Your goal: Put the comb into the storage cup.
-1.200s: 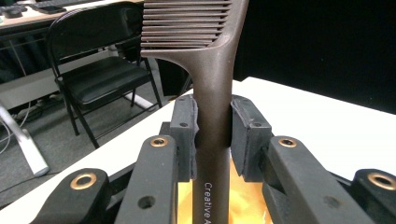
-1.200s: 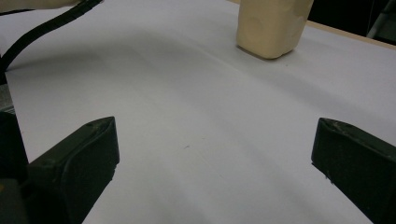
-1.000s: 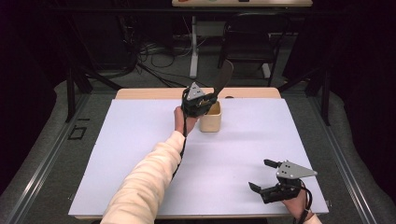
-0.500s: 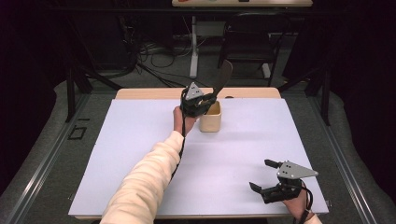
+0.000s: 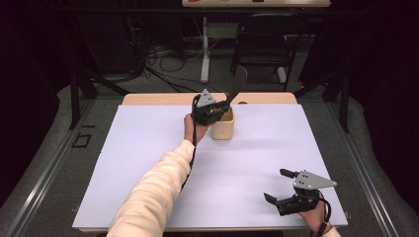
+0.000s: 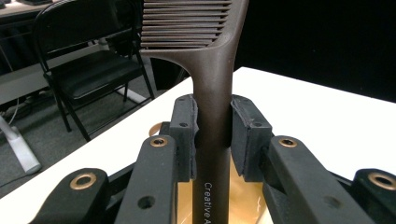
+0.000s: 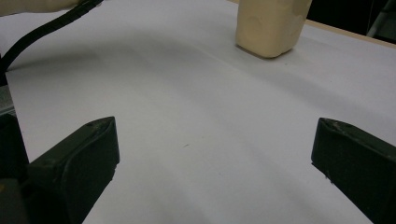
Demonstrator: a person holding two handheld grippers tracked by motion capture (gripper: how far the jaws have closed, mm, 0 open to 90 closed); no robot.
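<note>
While your left hand-held gripper [image 5: 211, 109] is clamped on the handle of the brown slotted spatula [image 6: 212, 116], the tool stands nearly upright with its lower end down in the cream cup [image 5: 223, 124] at the far middle of the bench [image 5: 148, 163]. Your right hand-held gripper [image 5: 291, 195] hovers wide open and empty near the front right corner, well apart from the cup. The cup looks light, so if you tilt or drag the handle against its rim, it will likely tip or slide. The handle looks smooth, so it could also twist between the pads. The bench is covered by a plain white sheet; beyond it sit a dark folding chair [image 5: 262, 44] and floor cables [image 5: 163, 64].
</note>
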